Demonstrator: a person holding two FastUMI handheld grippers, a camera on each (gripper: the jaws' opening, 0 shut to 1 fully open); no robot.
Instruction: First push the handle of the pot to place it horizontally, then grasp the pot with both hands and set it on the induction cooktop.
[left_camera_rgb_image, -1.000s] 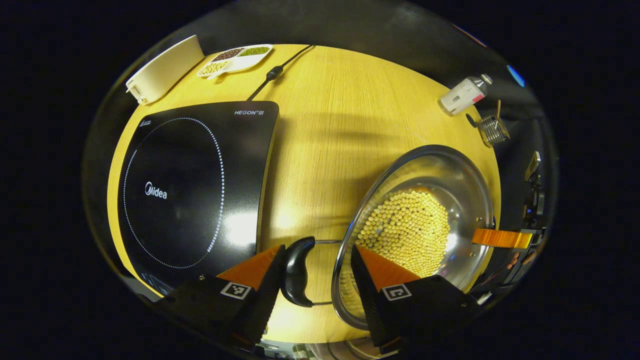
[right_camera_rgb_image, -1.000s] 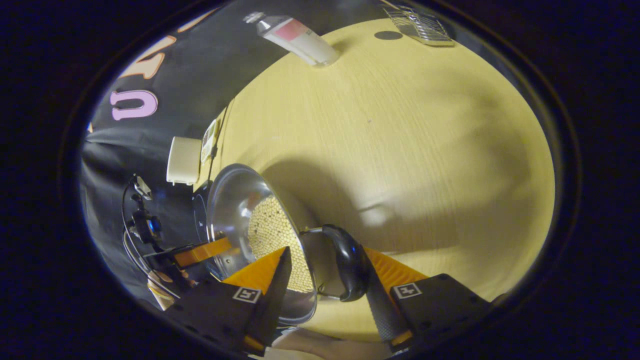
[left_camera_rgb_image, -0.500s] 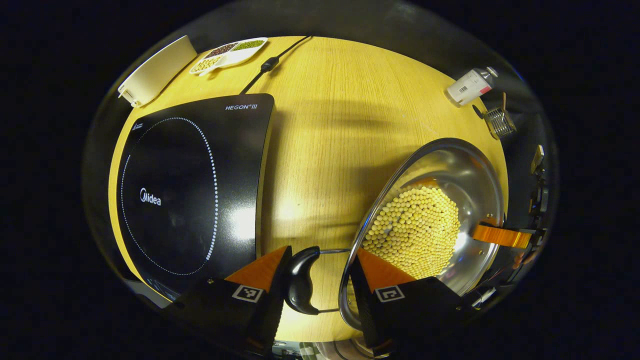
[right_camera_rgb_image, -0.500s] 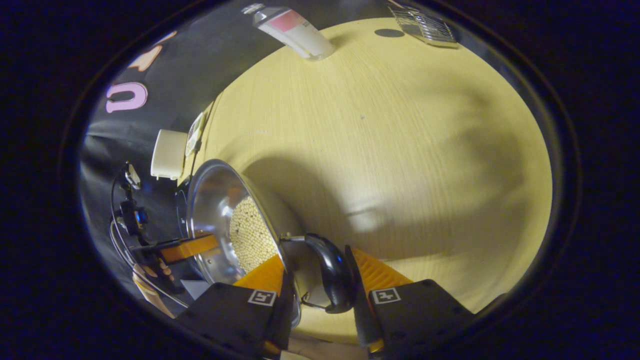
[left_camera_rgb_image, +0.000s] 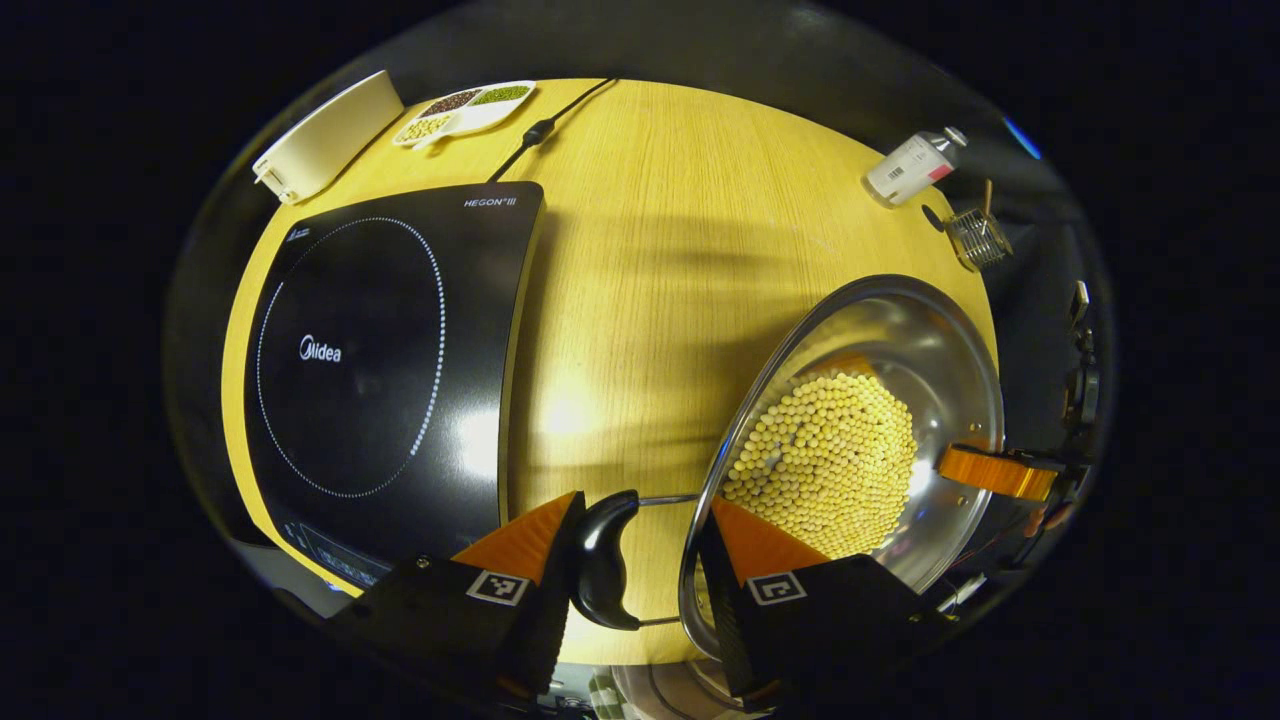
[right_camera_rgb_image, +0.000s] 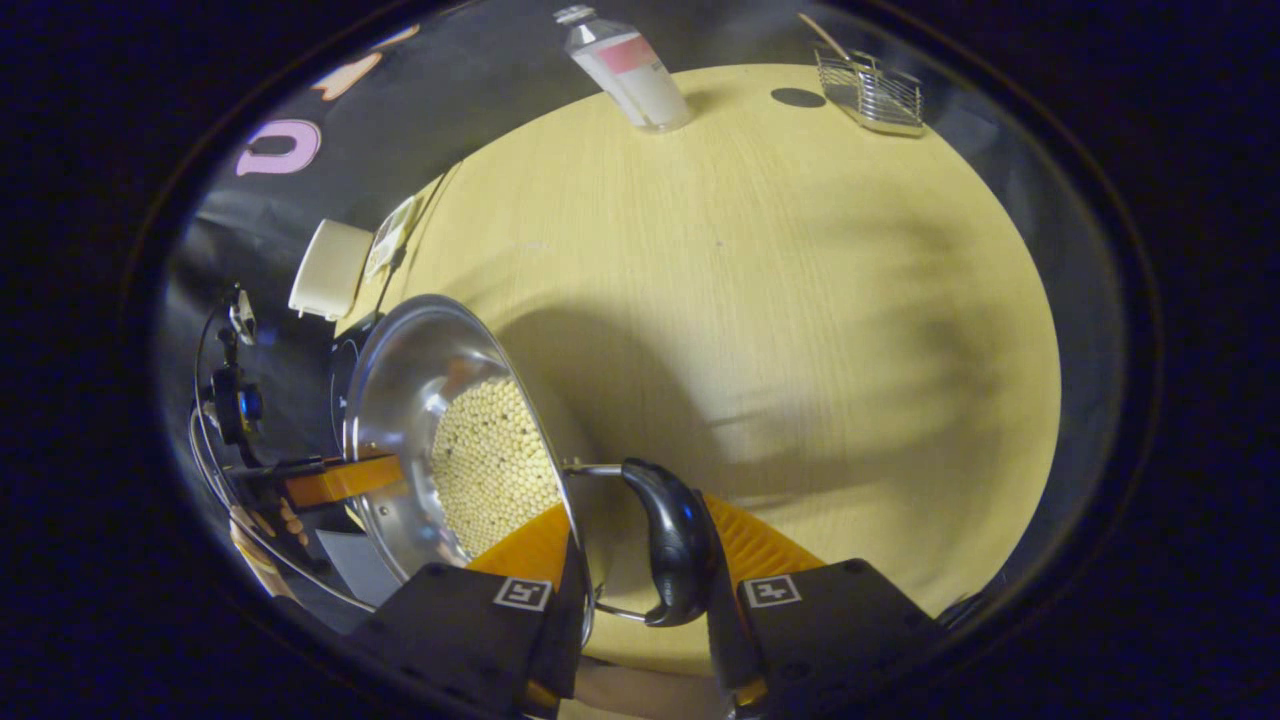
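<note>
**Pot gripped at both side handles, cooktop not yet reached**

On the pale wooden round table (left_camera_rgb_image: 660, 250), the polished steel pot (left_camera_rgb_image: 905, 335) filled with pale yellow beans (left_camera_rgb_image: 825, 460) sits at about four o'clock in the left gripper view, well apart from the black glass induction cooktop (left_camera_rgb_image: 390, 360) at nine o'clock.

Left gripper (left_camera_rgb_image: 640, 560): its fingers straddle the pot rim, one inside over the beans, one outside against the black curved side handle (left_camera_rgb_image: 600, 570). They look closed on handle and rim together, though full contact on both faces cannot be confirmed.

Right gripper (right_camera_rgb_image: 640, 570): the same arrangement on the opposite black curved handle (right_camera_rgb_image: 675, 540), fingers pinched close about handle and rim.

Handling assessment: the pot appears stiff and, loaded with beans, fairly heavy. Polished steel is slippery; the wire-mounted handles may pivot under load. Hold belongs at the handles, both sides level, since any tilt would likely spill loose beans.

Also noted: a white plastic bottle (left_camera_rgb_image: 910, 165), a small wire basket (left_camera_rgb_image: 975, 238), a cream rectangular container (left_camera_rgb_image: 325, 135), and a divided white dish of pulses (left_camera_rgb_image: 465, 108) along the far edge.
</note>
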